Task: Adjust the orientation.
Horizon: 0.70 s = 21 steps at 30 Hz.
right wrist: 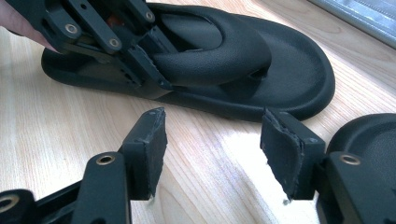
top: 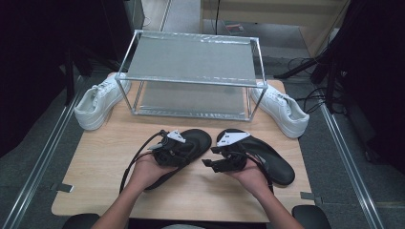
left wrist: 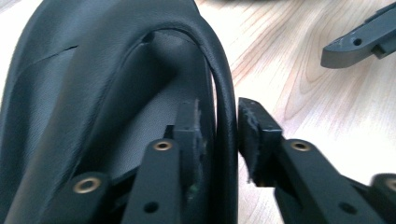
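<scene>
Black jaws of the left gripper (left wrist: 219, 135) straddled the strap of a matte black sandal (left wrist: 93, 93) at lower centre, one pad apparently just clear of it. Across the wooden table (right wrist: 56, 126), the right gripper (right wrist: 212, 149) stood open and empty, beside a second sandal (top: 272, 162).

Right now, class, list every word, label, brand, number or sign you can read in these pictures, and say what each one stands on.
None: no readable text in any view.
Left black sandal: no mark visible.
Right black sandal: no mark visible.
Left white sneaker and right white sneaker: plain from here; any logo too small to tell.
Metal rack: no label.
Reddish object on the floor behind the table: too small and blurred to read.
</scene>
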{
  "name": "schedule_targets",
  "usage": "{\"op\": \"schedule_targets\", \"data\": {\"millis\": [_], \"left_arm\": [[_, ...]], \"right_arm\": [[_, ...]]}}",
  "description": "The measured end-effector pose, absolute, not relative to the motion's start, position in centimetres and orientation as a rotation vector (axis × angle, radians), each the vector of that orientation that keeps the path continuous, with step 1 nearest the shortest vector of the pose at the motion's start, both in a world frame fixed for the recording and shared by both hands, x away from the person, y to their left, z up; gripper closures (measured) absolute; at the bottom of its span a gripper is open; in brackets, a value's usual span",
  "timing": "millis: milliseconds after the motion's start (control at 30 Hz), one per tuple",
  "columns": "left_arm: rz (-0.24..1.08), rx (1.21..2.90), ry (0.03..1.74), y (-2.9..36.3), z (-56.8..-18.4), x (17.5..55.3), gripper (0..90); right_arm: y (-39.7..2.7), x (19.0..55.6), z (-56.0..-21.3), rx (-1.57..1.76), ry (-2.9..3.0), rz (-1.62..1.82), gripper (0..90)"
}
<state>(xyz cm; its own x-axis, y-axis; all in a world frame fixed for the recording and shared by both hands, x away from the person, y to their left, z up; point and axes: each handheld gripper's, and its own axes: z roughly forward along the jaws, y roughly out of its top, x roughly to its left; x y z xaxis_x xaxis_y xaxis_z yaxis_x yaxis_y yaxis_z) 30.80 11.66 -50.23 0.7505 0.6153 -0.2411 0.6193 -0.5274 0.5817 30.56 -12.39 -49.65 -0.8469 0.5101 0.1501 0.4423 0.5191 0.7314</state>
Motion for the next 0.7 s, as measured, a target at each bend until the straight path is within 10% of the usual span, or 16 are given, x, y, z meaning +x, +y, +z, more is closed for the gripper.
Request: {"op": "schedule_targets", "data": {"millis": [300,700], "left_arm": [[0.016,2.25,0.915,13.8,-48.6,30.2,52.4],[0.048,2.211,0.909,17.2,-46.9,29.6,52.8]], "right_arm": [[-12.2,30.4,-49.6,0.82,2.665,1.238,42.0],[-11.2,29.8,-49.4,0.785,2.66,1.243,45.8]]}}
